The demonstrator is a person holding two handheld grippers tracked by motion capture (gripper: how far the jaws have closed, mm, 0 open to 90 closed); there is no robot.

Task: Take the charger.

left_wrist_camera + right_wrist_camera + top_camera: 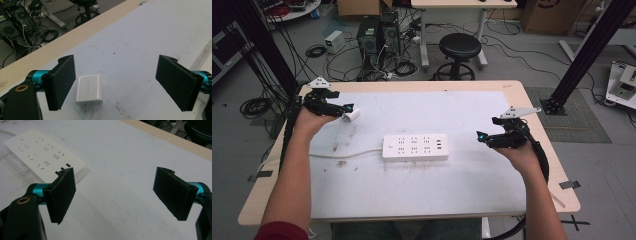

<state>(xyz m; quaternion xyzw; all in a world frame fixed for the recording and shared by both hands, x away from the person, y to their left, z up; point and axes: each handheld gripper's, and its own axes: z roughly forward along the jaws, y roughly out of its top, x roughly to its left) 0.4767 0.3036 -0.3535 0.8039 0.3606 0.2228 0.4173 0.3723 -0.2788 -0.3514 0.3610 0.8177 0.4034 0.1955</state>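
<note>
While both forearms enter from six o'clock in the high view, nothing is gripped by either tool. Left gripper [115,82]: jaws spread wide; the white charger [89,90] is seen lying flat between them, close beside the left-hand pad, not clearly touching it, and well apart from the other. Its two prongs point to six o'clock in the left gripper view, back toward the hand, so its long axis is judged to run roughly along the jaws' reach. A closing move would turn on centring it first. In the high view the charger [351,115] sits at about three o'clock of the left gripper [343,109], near the table's [472,197] ten o'clock corner.

Right gripper [113,195]: jaws equally wide, empty, hovering over bare tabletop. The power strip [415,147] lies mid-table, long axis nine to three, at nine o'clock of the right gripper [484,137], which is judged the nearer to it. Its cord [344,154] is led off toward nine o'clock.
</note>
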